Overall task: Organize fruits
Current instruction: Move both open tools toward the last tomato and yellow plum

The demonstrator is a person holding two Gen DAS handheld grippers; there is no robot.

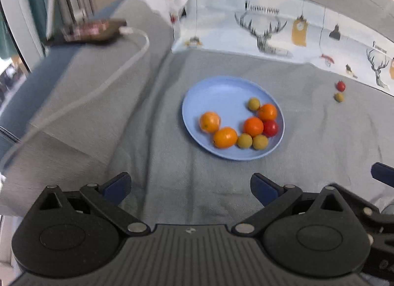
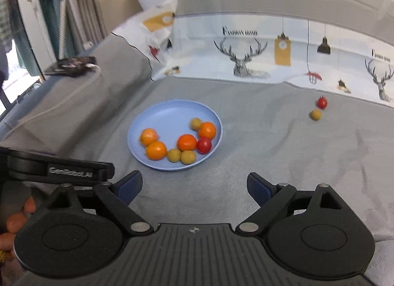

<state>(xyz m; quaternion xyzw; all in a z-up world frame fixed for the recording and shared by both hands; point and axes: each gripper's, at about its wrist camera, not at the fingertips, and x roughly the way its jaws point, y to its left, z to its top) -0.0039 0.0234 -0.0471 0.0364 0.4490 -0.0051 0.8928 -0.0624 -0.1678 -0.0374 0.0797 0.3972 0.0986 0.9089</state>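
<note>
A light blue plate (image 1: 216, 94) (image 2: 167, 113) lies on the grey cloth and holds several oranges (image 1: 209, 121) (image 2: 148, 136), a red tomato (image 1: 270, 128) (image 2: 204, 145) and several small yellow-green fruits (image 1: 244, 141) (image 2: 174, 155). Off to the right on the cloth sit a second red tomato (image 1: 341, 86) (image 2: 322, 103) and one yellow-green fruit (image 1: 339, 97) (image 2: 315, 114), close together. My left gripper (image 1: 190, 186) is open and empty, short of the plate's near rim. My right gripper (image 2: 194, 186) is open too, nothing between its blue pads.
A printed cloth with deer and lamps (image 2: 246, 57) rises behind the grey cloth. At the back left lie a dark object (image 1: 93, 31) and a white cable (image 1: 138, 52). The left gripper's arm (image 2: 56, 169) and a hand (image 2: 17, 219) show at the right view's left edge.
</note>
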